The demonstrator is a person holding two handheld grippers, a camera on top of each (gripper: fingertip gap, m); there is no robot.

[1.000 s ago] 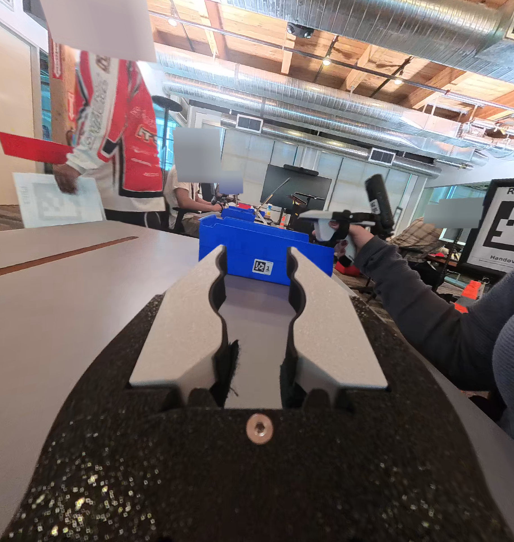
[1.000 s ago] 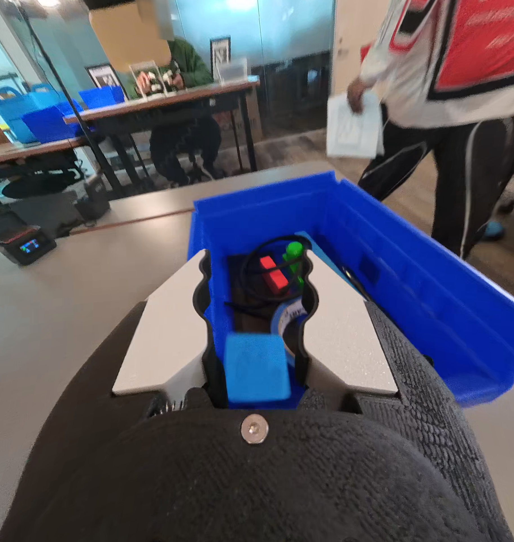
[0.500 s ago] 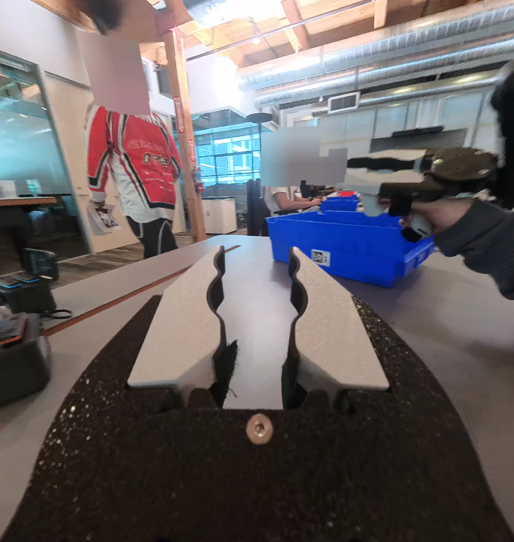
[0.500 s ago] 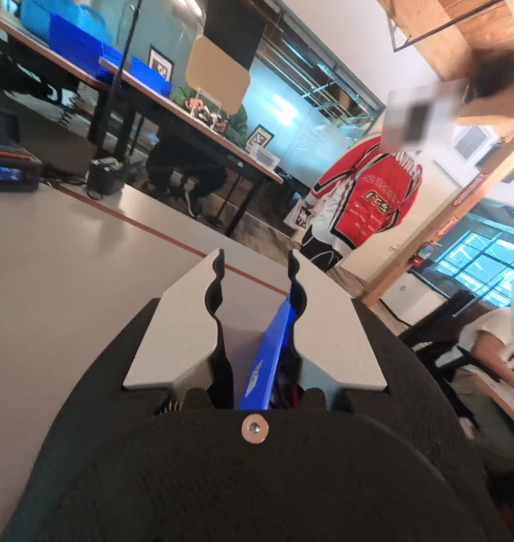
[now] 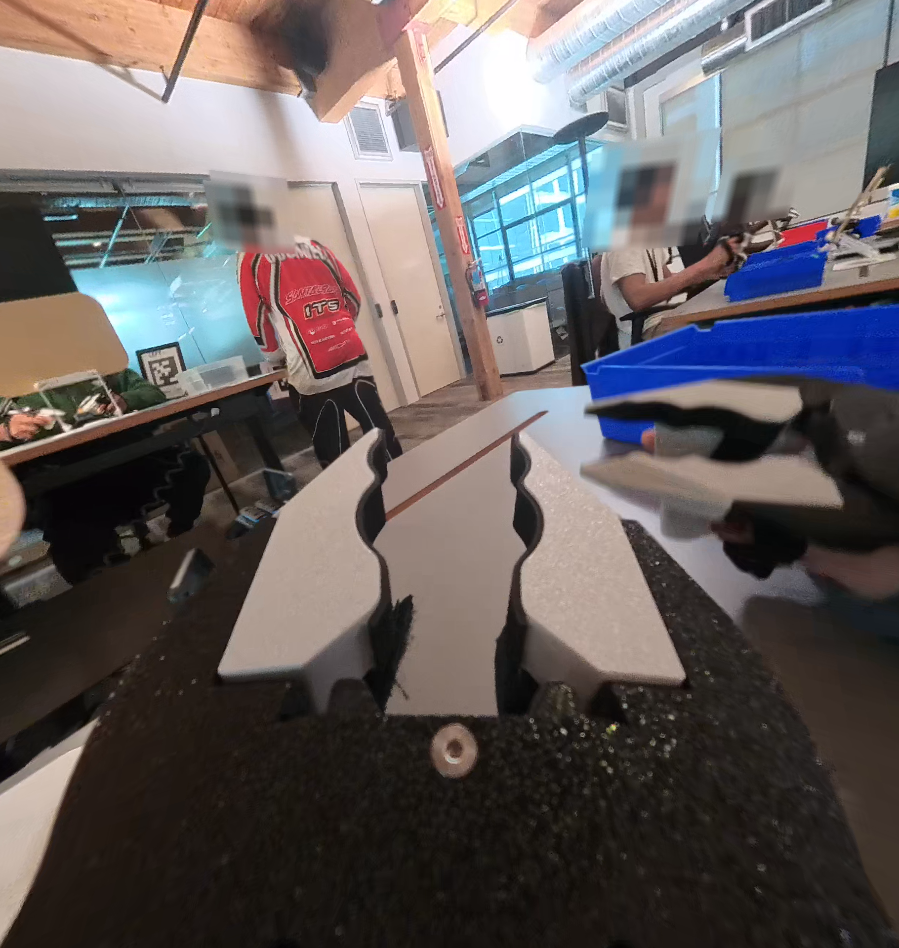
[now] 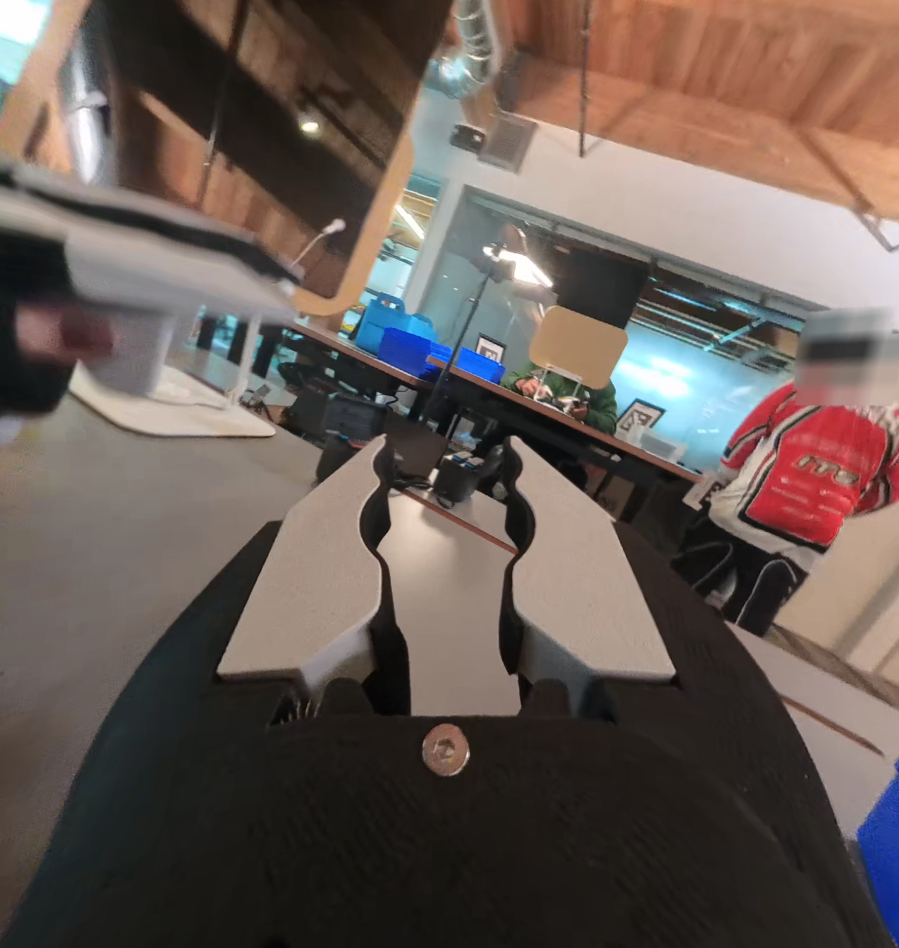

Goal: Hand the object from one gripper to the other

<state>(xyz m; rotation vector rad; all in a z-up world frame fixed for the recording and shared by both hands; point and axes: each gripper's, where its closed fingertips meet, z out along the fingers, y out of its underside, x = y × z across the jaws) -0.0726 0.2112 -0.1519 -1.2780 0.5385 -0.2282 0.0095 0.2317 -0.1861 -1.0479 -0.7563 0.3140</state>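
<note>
Lettering across a red-and-white jersey (image 5: 304, 313), red signs down a wooden post (image 5: 440, 190), a square-patterned marker card (image 5: 162, 367) on a far desk.

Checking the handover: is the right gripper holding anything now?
No. The right gripper is open and empty: only bare table shows between its fingers.

exposed wood ceiling beams (image 5: 129, 46), silver ducts (image 5: 642, 46) (overhead), white doors (image 5: 386, 287), glass partition walls (image 5: 529, 205)
</note>
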